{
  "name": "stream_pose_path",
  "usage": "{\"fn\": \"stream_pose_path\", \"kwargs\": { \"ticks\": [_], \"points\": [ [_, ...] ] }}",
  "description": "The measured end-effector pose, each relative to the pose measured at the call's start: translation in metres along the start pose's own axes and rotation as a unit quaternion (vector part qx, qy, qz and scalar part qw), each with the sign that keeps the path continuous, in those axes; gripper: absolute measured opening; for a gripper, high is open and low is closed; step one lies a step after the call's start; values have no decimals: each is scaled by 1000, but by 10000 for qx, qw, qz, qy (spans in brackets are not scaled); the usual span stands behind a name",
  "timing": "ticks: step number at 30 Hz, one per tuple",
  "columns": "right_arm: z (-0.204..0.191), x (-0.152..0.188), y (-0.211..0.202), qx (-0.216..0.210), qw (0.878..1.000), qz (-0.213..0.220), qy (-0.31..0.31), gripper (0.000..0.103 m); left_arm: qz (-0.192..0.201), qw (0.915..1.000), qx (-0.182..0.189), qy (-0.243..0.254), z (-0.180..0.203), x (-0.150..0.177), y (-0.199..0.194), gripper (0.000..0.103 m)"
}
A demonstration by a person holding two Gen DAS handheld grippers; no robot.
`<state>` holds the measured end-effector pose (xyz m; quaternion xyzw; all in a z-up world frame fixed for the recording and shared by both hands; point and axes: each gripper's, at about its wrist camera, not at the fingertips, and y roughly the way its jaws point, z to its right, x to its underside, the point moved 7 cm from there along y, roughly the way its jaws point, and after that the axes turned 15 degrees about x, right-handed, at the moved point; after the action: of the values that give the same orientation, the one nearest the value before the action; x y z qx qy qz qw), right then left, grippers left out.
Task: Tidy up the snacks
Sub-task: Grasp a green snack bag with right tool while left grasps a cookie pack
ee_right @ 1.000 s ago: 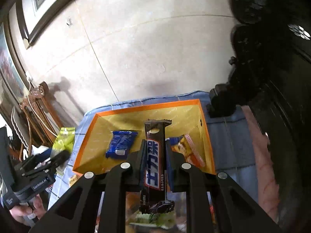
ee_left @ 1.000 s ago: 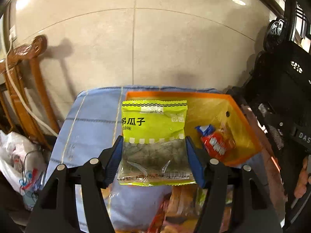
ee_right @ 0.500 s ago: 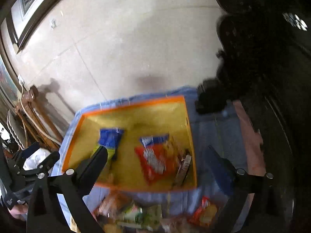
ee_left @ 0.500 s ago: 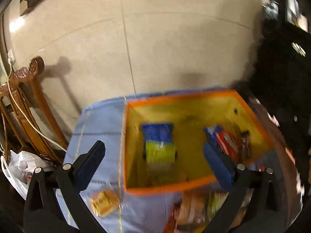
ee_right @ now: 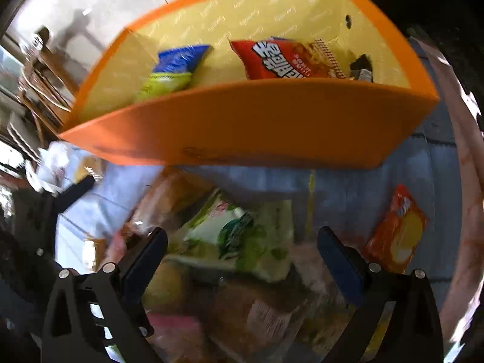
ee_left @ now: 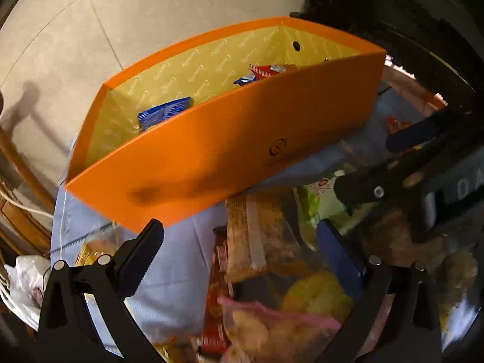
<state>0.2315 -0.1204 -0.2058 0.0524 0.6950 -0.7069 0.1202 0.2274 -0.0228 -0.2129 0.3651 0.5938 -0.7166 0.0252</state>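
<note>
An orange box (ee_left: 230, 148) with a yellow lining stands on a blue cloth (ee_left: 169, 275). Inside it lie a blue packet (ee_right: 178, 60), a yellow-green packet (ee_right: 163, 84), a red packet (ee_right: 281, 60) and a dark bar (ee_right: 361, 68). My left gripper (ee_left: 239, 236) is open over a heap of loose snacks in front of the box, above a brown-orange packet (ee_left: 257, 236), holding nothing. My right gripper (ee_right: 242, 239) is open just above a green-and-white packet (ee_right: 257, 251), also holding nothing. It shows at the right of the left wrist view (ee_left: 390, 160).
An orange-red packet (ee_right: 396, 233) lies alone on the cloth to the right. The reddish table edge (ee_right: 466, 211) runs along the right side. A wooden chair (ee_right: 45, 69) and a white plastic bag (ee_left: 24, 275) are off to the left. Dark furniture stands behind the box.
Both grippers opened and let go: the yellow-green packet and the dark bar now lie in the box. Both then dropped from above the box to the heap in front of it.
</note>
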Motion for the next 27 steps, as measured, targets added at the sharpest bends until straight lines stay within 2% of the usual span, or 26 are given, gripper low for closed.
{"fn": "stream_pose_path", "kwargs": {
  "ticks": [4, 7, 8, 9, 10, 11, 12, 13, 15, 17, 19, 21, 23, 24, 27],
  "points": [
    [-9, 0, 28, 238, 9988, -374, -210, 99, -152, 9995, 246, 135, -10, 0, 18, 99],
    [-20, 8, 44, 177, 9985, -496, -174, 100, -213, 9990, 325, 234, -12, 5, 24, 98],
    [-20, 8, 45, 169, 9990, -413, -86, 100, -220, 9988, 399, 178, -13, 6, 25, 92],
    [-21, 9, 44, 212, 9993, -307, -42, 99, -237, 9979, 600, 33, -15, 7, 26, 80],
    [-24, 11, 41, 190, 9996, -183, -72, 89, -393, 9945, 935, -262, -17, 10, 31, 49],
    [-24, 13, 38, 170, 9998, -78, -71, 81, -432, 9926, 1040, -458, -18, 12, 31, 46],
    [-23, 15, 33, 156, 9999, 8, -25, 60, -466, 9924, 1034, -477, -17, 13, 30, 44],
    [-17, 17, 25, 197, 9997, 114, 70, 45, -521, 9932, 986, -348, -14, 15, 28, 41],
    [-9, 20, 14, 65, 9997, 140, 209, 41, -615, 9946, 817, -174, -9, 19, 25, 40],
    [-2, 26, 4, 228, 9993, 233, 207, 40, -642, 9929, 919, -393, -8, 20, 16, 38],
    [2, 34, -1, 227, 9992, 231, 216, 39, -481, 9910, 1066, -648, -11, 20, 7, 38],
    [2, 40, -5, 200, 9990, 231, 340, 38, -542, 9913, 958, -728, -14, 24, 5, 38],
    [9, 36, -13, -116, 9976, 303, 616, 38, -527, 9904, 931, -877, -17, 29, -4, 38],
    [12, 34, -21, -252, 9963, 376, 727, 38, -446, 9890, 1009, -984, -18, 28, -14, 38],
    [17, 30, -50, -177, 9940, 766, 760, 38, -258, 9884, 1080, -1040, -17, 26, -45, 38]
  ]
}}
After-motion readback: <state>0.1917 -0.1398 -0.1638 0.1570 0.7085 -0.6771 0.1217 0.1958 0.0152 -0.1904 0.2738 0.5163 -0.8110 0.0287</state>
